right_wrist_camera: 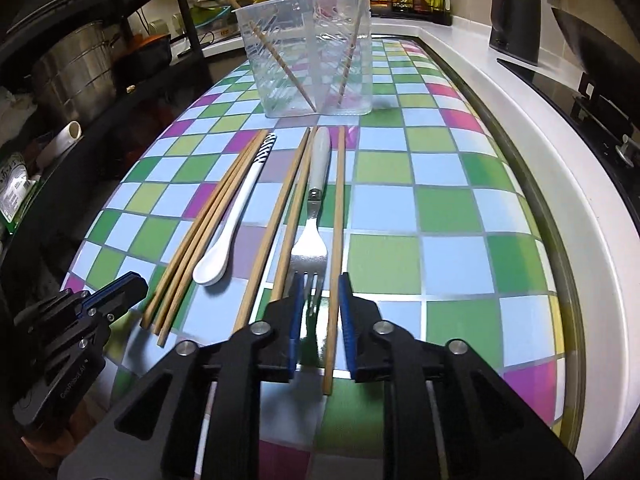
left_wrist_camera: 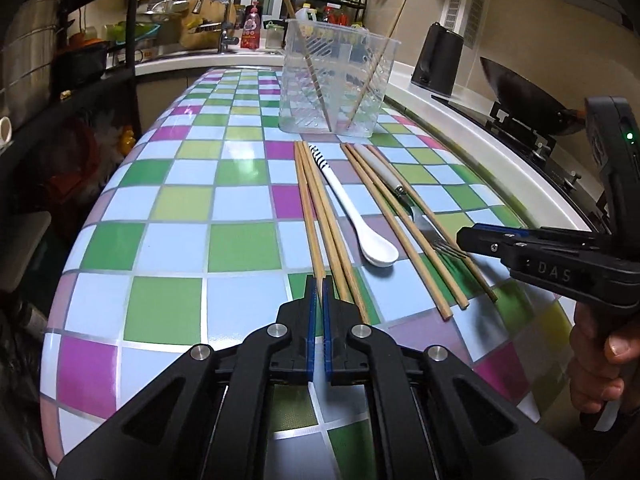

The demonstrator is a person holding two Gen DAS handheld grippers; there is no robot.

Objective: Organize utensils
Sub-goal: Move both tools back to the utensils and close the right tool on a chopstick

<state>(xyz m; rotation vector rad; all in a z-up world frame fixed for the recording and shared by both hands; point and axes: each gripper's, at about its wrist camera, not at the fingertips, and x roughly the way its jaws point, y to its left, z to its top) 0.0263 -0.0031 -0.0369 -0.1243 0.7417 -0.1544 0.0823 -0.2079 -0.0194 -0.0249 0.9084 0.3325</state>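
Utensils lie in a row on the checkered tabletop (left_wrist_camera: 168, 208), mid-frame in both views: three chopsticks (left_wrist_camera: 316, 216) side by side, a white spoon (left_wrist_camera: 352, 208) with a striped handle end, two more chopsticks (right_wrist_camera: 280, 232), a fork (right_wrist_camera: 314, 216) with a pale handle, and a single chopstick (right_wrist_camera: 338, 240) on its far side. Behind them, at upper centre, stands a clear plastic holder (left_wrist_camera: 336, 80) with two chopsticks leaning inside.

The left gripper (left_wrist_camera: 320, 284) has its blue pads pressed together on the near end of the leftmost chopstick. The right gripper (right_wrist_camera: 320, 284) stands partly spread, its fingers straddling the fork's tines and the single chopstick without pressing either.

Around the table: a black kettle (left_wrist_camera: 438, 58) and a wok (left_wrist_camera: 524, 92) at upper right, a sink tap (left_wrist_camera: 218, 12) and bottles at the top, metal pots on a shelf at left. The right gripper's body reads "DAS" in the left wrist view; the bottle labels are too small to read.
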